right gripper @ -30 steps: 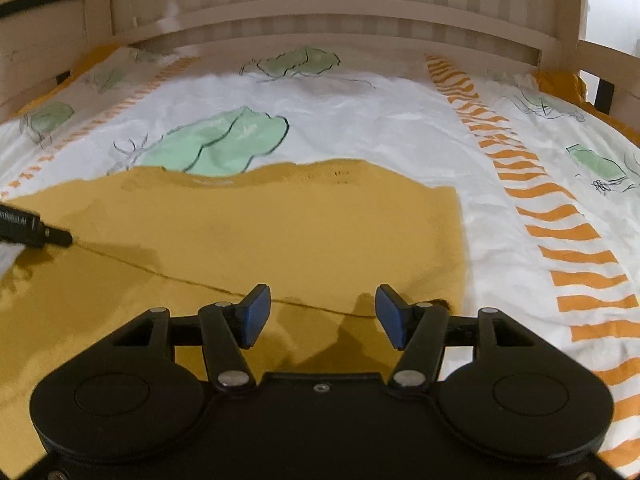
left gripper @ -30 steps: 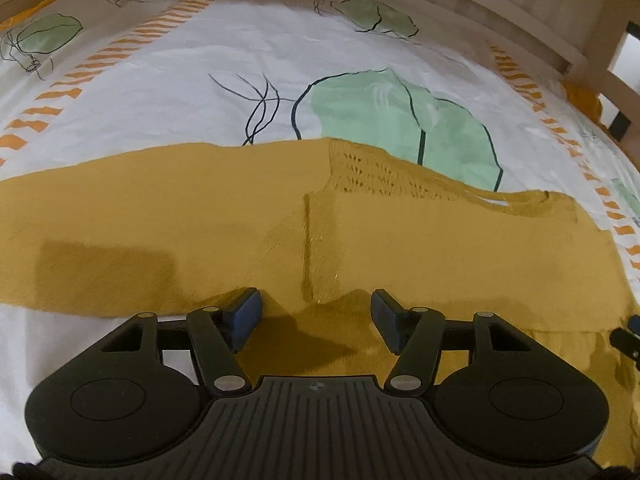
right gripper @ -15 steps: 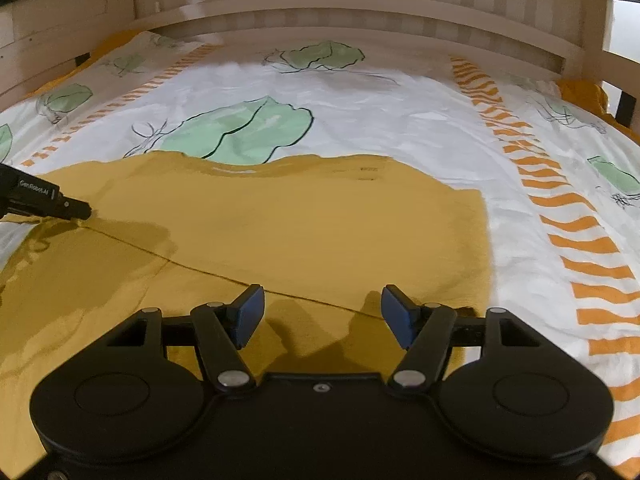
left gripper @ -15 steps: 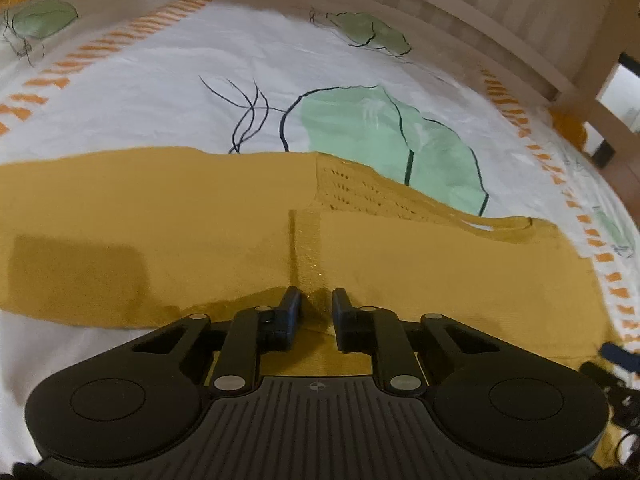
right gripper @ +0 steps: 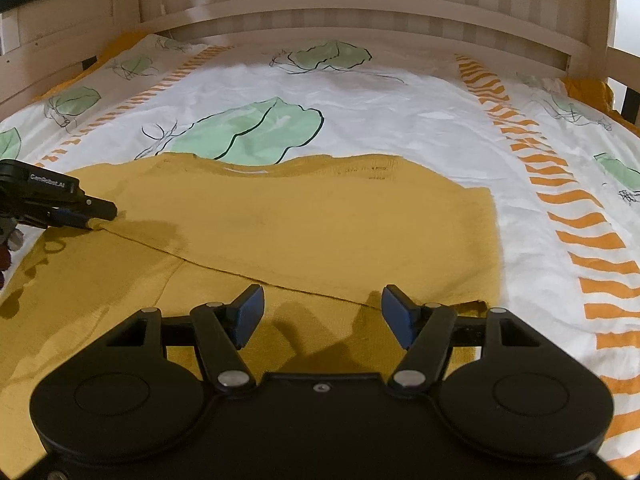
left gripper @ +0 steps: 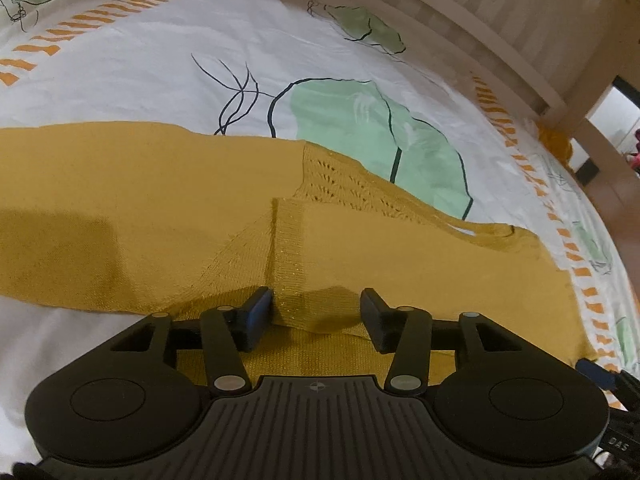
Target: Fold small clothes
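Left gripper (left gripper: 316, 312) jaws just reopening, half-wide, straddling ribbed cuff (left gripper: 290, 264) of mustard sweater (right gripper: 304, 224) lying at 12 o'clock on bedsheet (right gripper: 400, 112). Right gripper (right gripper: 322, 314) sitting wide over folded edge, holding nothing. Mid-fold; next probably needs regrasping.

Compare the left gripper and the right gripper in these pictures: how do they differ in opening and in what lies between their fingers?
1. The left gripper stands narrower, its fingers having just been opening; the right gripper stands wider.
2. A raised fold of the sweater with a ribbed band lies between the left gripper's fingers; flat cloth and a folded edge lie between the right gripper's.
Shared: both are open, low over the sweater, gripping nothing.
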`<act>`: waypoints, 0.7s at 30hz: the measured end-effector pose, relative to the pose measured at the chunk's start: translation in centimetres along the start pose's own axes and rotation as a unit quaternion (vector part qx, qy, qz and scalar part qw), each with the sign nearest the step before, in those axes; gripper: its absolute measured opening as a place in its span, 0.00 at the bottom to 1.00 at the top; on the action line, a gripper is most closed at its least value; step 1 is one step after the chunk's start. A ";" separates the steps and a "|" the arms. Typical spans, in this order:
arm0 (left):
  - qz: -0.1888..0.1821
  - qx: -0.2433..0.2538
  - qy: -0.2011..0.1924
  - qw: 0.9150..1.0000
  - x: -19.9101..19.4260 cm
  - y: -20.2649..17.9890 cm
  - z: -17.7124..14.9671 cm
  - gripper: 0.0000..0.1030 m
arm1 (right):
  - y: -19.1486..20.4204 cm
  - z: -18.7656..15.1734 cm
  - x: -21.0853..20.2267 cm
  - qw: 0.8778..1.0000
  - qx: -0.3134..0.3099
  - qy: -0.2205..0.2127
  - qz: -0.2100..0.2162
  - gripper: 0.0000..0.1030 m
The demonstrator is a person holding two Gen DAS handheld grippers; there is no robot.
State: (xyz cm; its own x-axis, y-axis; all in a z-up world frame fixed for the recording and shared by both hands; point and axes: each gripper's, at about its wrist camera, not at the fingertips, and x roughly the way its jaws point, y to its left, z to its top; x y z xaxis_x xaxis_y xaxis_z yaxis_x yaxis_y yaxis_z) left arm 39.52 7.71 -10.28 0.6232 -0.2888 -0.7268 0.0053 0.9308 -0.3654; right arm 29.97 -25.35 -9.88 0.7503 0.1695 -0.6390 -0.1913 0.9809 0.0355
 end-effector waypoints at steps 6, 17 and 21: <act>0.010 0.026 -0.023 0.999 -0.2 -1.0 -0.4 0.10 | 0.6 -0.1 0.0 1.000 -0.002 0.002 0.006 0.67; 0.095 0.040 -0.039 0.994 -0.6 -1.0 -0.1 0.10 | 2.4 -0.4 0.0 0.999 -0.028 0.008 0.020 0.70; 0.095 0.051 -0.032 0.994 -0.1 -0.8 -0.4 0.15 | 2.6 -0.8 0.6 0.999 -0.031 0.027 0.012 0.73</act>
State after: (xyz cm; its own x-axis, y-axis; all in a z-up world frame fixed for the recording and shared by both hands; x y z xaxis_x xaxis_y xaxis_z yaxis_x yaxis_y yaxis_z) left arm 39.20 6.87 -10.13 0.6684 -0.0935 -0.7379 -0.0398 0.9861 -0.1610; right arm 29.48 -22.75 -10.78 0.7109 0.1851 -0.6785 -0.2480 0.9687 0.0044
